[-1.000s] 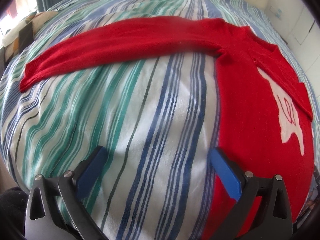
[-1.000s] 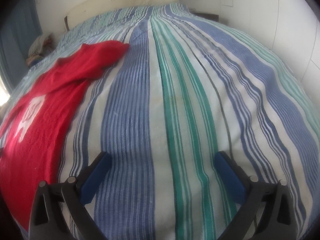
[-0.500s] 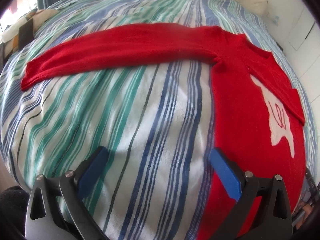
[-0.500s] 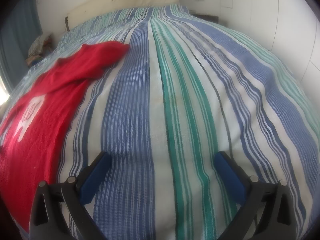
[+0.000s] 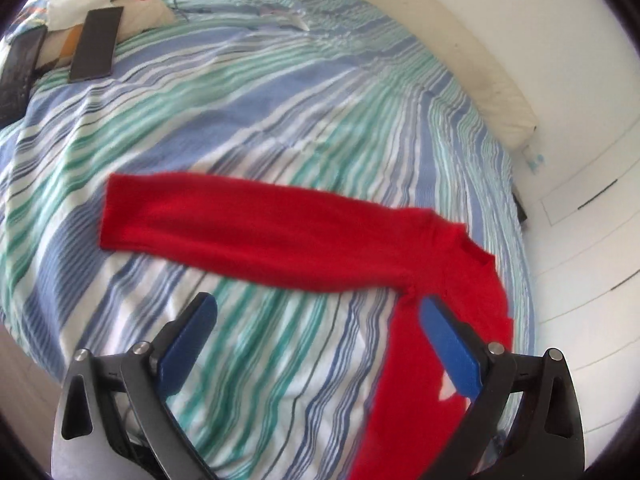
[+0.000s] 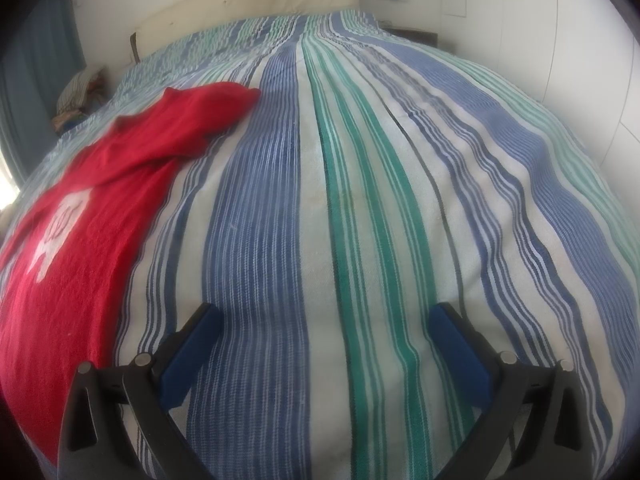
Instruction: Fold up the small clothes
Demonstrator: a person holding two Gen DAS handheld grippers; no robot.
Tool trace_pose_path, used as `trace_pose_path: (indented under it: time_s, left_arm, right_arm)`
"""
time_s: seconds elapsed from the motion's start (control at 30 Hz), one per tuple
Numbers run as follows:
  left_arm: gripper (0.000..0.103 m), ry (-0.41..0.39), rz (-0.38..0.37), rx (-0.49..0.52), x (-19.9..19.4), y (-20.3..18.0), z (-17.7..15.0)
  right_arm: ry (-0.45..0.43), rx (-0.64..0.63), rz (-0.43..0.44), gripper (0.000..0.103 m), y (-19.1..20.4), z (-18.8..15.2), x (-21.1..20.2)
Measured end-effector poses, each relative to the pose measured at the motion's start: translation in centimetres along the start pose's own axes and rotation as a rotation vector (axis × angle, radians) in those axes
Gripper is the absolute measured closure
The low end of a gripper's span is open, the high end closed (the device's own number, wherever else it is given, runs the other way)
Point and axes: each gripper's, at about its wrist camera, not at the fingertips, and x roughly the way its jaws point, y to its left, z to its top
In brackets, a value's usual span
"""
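Observation:
A small red long-sleeved sweater point(image 5: 280, 236) lies flat on the striped bedspread point(image 5: 256, 120). In the left wrist view one sleeve stretches out to the left and the body runs down the right side. My left gripper point(image 5: 318, 312) hovers open above the bedspread, below the sleeve, its right fingertip over the armpit area. In the right wrist view the sweater point(image 6: 80, 216) lies at the left with a white figure on its front; its other sleeve is folded in near the top. My right gripper point(image 6: 326, 322) is open over bare striped cover, right of the sweater.
A cream headboard point(image 6: 248, 4) and white walls bound the bed's far side. A patterned pillow with dark flat items point(image 5: 96, 40) sits at the far left corner in the left wrist view. A pile of cloth point(image 6: 80, 92) lies by the curtain.
My left gripper has risen and tilted up, so the sleeve now appears nearer its fingers and the far bed corner shows. The right gripper has barely moved.

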Motion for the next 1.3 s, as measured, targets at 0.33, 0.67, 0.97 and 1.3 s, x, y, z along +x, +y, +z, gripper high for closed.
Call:
trace_pose_path:
  time_s: [0.33,0.67,0.97,1.3]
  left_arm:
    - [0.006,0.166,0.304,-0.089,3.7,9.5,5.1]
    - [0.1,0.179,0.426,0.034,7.2,6.3,4.8]
    - [0.1,0.055,0.114,0.621,2.7,-22.5,6.1]
    - [0.029,0.216,-0.044,0.878,11.6,-37.8,-3.9]
  right_arm:
    - [-0.013,-0.006,-0.006,0.0,0.1,0.0,0.1]
    - [-0.013,-0.006,-0.006,0.0,0.1,0.0,0.1]
    - [-0.012,-0.008,-0.012,0.0,0.1,0.1,0.3]
    - [-0.02,-0.01,-0.011,0.0,0.1,0.0,0.3]
